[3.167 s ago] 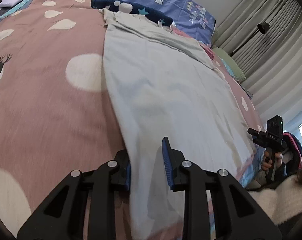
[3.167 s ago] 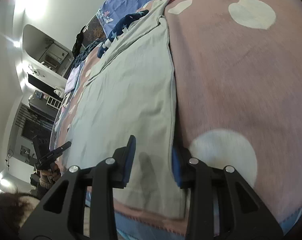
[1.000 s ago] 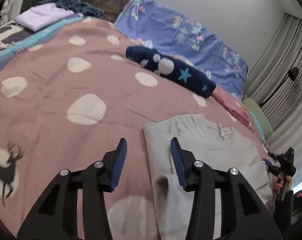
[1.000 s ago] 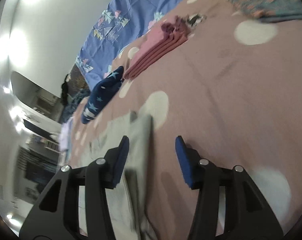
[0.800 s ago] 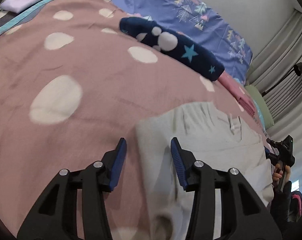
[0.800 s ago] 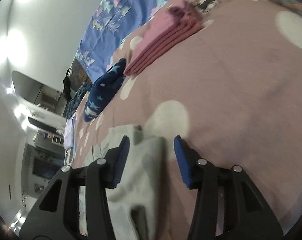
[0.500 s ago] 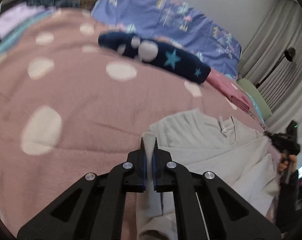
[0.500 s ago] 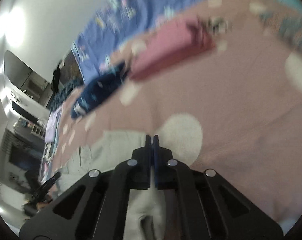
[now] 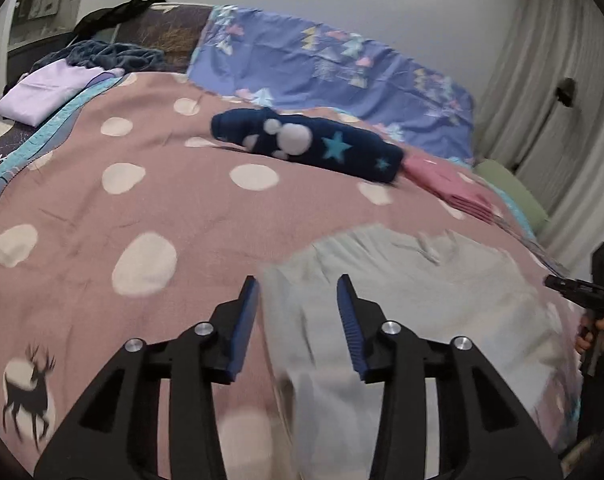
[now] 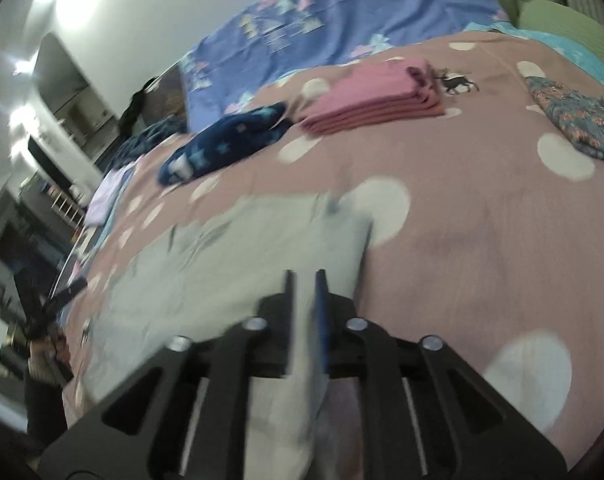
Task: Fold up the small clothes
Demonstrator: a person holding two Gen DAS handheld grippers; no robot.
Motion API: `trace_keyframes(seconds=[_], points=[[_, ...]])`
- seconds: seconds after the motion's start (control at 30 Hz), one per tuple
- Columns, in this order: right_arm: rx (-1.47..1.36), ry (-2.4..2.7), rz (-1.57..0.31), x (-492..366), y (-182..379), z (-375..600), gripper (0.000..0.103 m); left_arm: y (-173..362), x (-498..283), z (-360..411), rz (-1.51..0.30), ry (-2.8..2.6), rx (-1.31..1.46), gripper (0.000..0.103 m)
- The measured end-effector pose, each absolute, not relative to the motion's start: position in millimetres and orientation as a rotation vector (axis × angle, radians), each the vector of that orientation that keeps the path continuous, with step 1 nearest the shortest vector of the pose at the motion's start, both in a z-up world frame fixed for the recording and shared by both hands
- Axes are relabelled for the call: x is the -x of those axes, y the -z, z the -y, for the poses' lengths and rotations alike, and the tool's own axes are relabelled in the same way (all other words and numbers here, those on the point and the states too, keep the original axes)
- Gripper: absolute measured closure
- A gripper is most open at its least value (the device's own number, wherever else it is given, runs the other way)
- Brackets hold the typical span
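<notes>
Both claws are being opened above the grey shirt (image 9: 402,292) on the bed (image 9: 102,208): the left claw (image 9: 298,300) widely, the right claw (image 10: 304,288) only slightly; nothing is being gripped.

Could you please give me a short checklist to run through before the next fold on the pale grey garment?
1. Left tongs clear of cloth: ok; jaws opening, pads apart above the pale grey cotton garment.
2. Right tongs released: cannot tell; jaws opening, gap narrow, picture blurred.
3. Garment lying flat on the pink polka-dot bedspread: cannot tell; motion blur hides its edges.
4. Garment apart from the navy star-patterned rolled cloth: ok.
5. Garment apart from the folded pink fabric stack: ok.
</notes>
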State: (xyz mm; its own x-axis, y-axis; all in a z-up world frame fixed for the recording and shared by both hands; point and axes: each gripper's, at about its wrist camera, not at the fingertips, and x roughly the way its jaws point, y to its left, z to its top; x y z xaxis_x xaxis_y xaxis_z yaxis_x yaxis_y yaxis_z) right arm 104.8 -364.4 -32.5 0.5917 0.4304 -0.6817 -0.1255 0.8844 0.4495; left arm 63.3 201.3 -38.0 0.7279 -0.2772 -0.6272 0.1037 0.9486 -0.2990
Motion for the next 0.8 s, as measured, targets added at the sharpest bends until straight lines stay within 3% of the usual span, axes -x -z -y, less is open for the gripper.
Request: trace_keyframes(seconds=[0.03,0.3,0.63,0.67,0.7,0.73,0.77,0.8], points=[[-0.366,-0.336,-0.894,-94.7,34.2,361.1,0.069,39.7,-54.5,-199.5,-0.739,0.22,0.249,0.061],[-0.37,-0.303,-0.951,-50.1,50.6,356.2,0.069,82.7,3.1,-186.5,-0.893,0.222,0.259,0.061],[-0.213,-0.298,-0.934,-28.4,45.5,334.2,0.066,89.4,-12.8,-176.9,-0.923,0.225,0.249,0.061],[-0.193,-0.288,-0.937,-30.6,46.9,332.7,0.067,90.8,-15.6,-176.3,-0.931,0.222,0.248,0.066],[-0.18,-0.274,-0.938,-32.7,48.3,331.8,0.08,91.3,-19.1,-175.5,-0.934,0.221,0.246,0.071],[-0.181,-0.262,-0.938,-37.0,49.6,332.3,0.095,89.1,-22.3,-173.7,-0.931,0.227,0.239,0.085],[-0.193,-0.262,-0.941,-41.2,49.9,333.6,0.096,85.2,-25.0,-171.9,-0.927,0.232,0.23,0.092],[-0.205,-0.266,-0.939,-43.7,49.3,334.3,0.096,81.9,-26.3,-170.5,-0.922,0.232,0.222,0.093]])
